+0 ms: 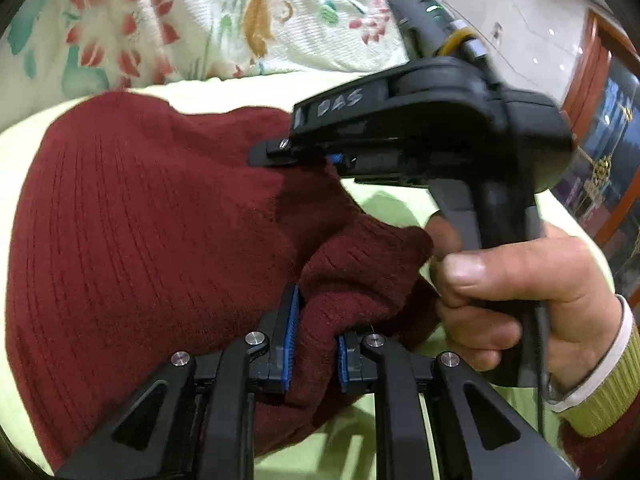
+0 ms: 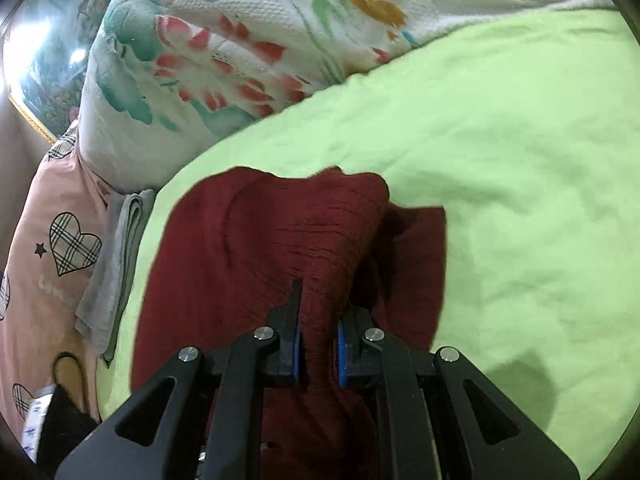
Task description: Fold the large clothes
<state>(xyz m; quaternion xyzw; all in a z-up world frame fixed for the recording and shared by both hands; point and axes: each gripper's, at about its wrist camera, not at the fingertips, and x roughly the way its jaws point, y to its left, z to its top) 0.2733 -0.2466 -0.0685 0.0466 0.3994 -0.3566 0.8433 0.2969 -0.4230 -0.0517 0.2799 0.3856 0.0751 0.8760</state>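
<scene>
1. Left wrist view: left tongs (image 1: 316, 344) pinch a fold of the dark red knit sweater (image 1: 140, 220), which lies on the green bed sheet (image 1: 48, 120); right tongs (image 1: 276, 150) reach over it, gripped by a hand (image 1: 512, 292).
2. Right wrist view: right tongs (image 2: 318, 344) clamp a raised ridge of the sweater (image 2: 260, 232), near the bed's floral-blanket (image 2: 240, 60) edge.

Lime-green bedsheet (image 2: 500, 168) spreading across the bed; floral white quilt (image 2: 240, 52) bunching along its far edge; pink heart-print pillow (image 2: 52, 240) and folded grey cloth (image 2: 116, 256) lying beside the sheet's left edge.
</scene>
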